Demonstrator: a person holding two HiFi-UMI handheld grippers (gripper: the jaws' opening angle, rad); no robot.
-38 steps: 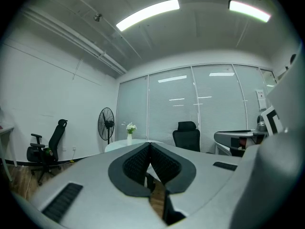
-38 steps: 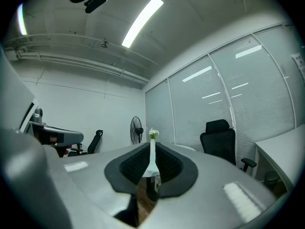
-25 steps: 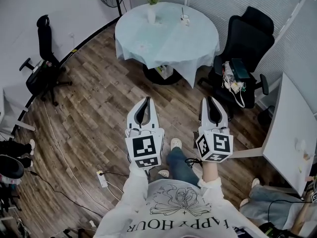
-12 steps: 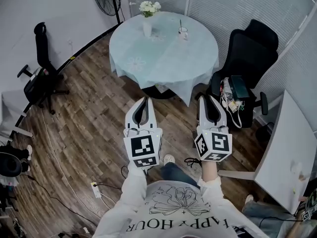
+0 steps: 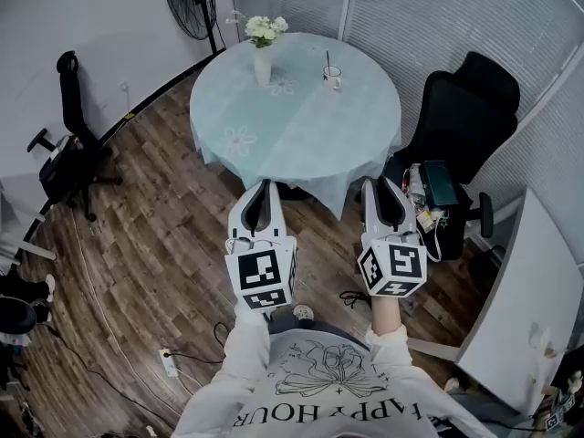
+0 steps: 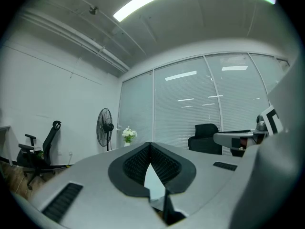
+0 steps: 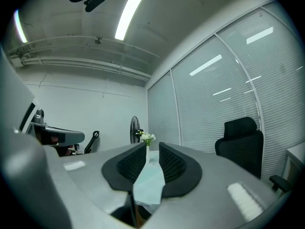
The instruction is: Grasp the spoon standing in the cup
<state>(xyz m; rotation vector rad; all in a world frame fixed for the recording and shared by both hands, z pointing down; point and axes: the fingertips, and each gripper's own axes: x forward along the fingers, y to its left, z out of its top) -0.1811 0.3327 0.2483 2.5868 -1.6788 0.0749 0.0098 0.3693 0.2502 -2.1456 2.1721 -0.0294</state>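
A small white cup (image 5: 332,78) with a thin spoon (image 5: 328,61) standing in it sits near the far right rim of the round table (image 5: 301,144), which wears a pale blue cloth. Both grippers hang over the wooden floor, short of the table's near edge. My left gripper (image 5: 265,184) is shut, its tips meeting with nothing between them. My right gripper (image 5: 382,183) has its jaws opening, a narrow gap between the tips and nothing in it. In the right gripper view the gap (image 7: 152,149) frames the table and the vase.
A vase of white flowers (image 5: 262,46) stands on the table left of the cup. A black office chair (image 5: 461,126) with clutter on its seat is to the right, another chair (image 5: 66,144) at left, a fan (image 5: 189,3) beyond. A white desk (image 5: 511,308) stands at the right edge.
The person has walked toward the table, which now lies closer to both grippers. The right gripper's jaws have parted a little; the left stays closed.
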